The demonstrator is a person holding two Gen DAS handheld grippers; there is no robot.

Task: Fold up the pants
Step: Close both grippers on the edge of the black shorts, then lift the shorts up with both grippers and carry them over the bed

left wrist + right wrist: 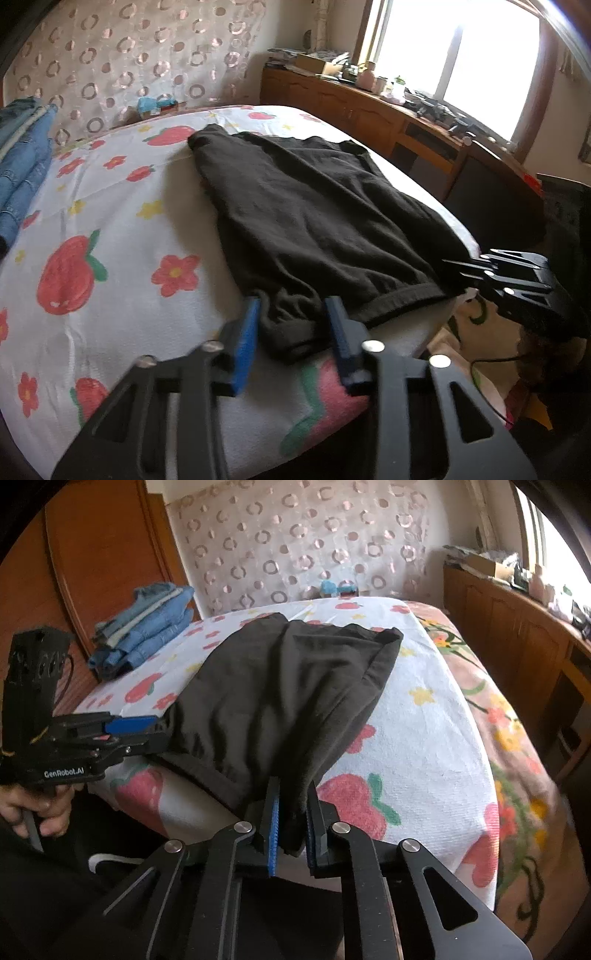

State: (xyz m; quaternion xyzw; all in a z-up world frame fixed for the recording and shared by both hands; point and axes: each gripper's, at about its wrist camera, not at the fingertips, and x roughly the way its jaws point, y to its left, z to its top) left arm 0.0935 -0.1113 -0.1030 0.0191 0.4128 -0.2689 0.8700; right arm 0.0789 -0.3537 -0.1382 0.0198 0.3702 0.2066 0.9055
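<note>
Black pants (pixel 303 210) lie along the bed's flowered white sheet (pixel 110 221), their near hem at the bed's front edge. In the left wrist view my left gripper (pixel 291 310) has its blue pads on either side of a bunched near corner of the pants, with cloth filling the gap. My right gripper (pixel 454 267) shows side-on at the other near corner. In the right wrist view my right gripper (pixel 292 786) is shut tight on a fold of the pants (pixel 280 686), lifted slightly off the sheet (pixel 424 738). My left gripper (pixel 159 731) meets the hem at far left.
Folded blue jeans (pixel 22 166) (pixel 144 631) are stacked at the bed's far left. A cluttered wooden cabinet (pixel 369 107) (pixel 517 627) runs under the window on the right. A hand (pixel 33 805) holds the left gripper's handle. A patterned curtain hangs behind the bed.
</note>
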